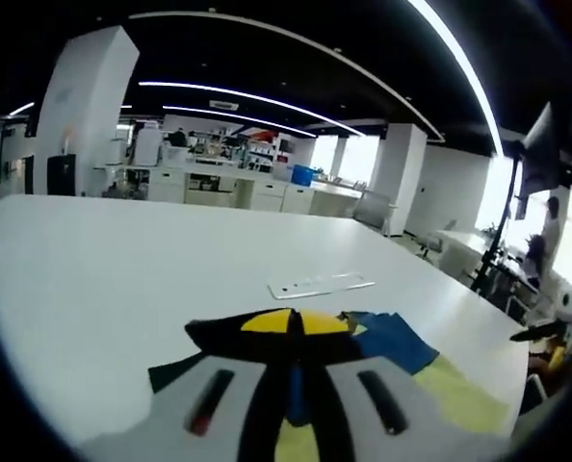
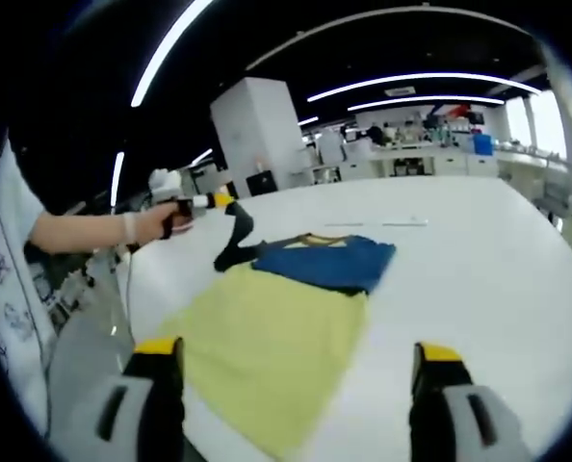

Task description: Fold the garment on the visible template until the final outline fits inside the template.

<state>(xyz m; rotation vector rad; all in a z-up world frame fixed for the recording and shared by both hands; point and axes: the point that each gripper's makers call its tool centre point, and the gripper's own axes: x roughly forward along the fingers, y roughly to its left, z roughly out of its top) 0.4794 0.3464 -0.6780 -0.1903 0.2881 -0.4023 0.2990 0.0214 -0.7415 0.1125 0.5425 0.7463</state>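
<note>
The white bench [image 2: 479, 250] carries everything. On it, ahead of the right gripper [image 2: 300, 385] and between its wide-open, empty jaws, the yellow template [image 2: 267, 342] is laid flat, with a corner reaching toward the near bench edge. The blue garment [image 2: 329, 260] is spread across the template's far end, its yellow-trimmed collar turned away from the right jaws. A dark sleeve [image 2: 236, 236] is lifted off the bench by the left gripper [image 2: 219, 201], whose jaws are closed on the fabric; in the left gripper view that dark cloth [image 1: 267, 337] is pinched right at the jaw tips.

The garment's long axis appears to run across the right gripper's line of sight, though the folded state makes this uncertain.

A slip is judged the main risk: only a thin edge seems pinched, so the sleeve could drop short of its fold line. A hard pull could also drag the body off the template or over the left bench edge.
</note>
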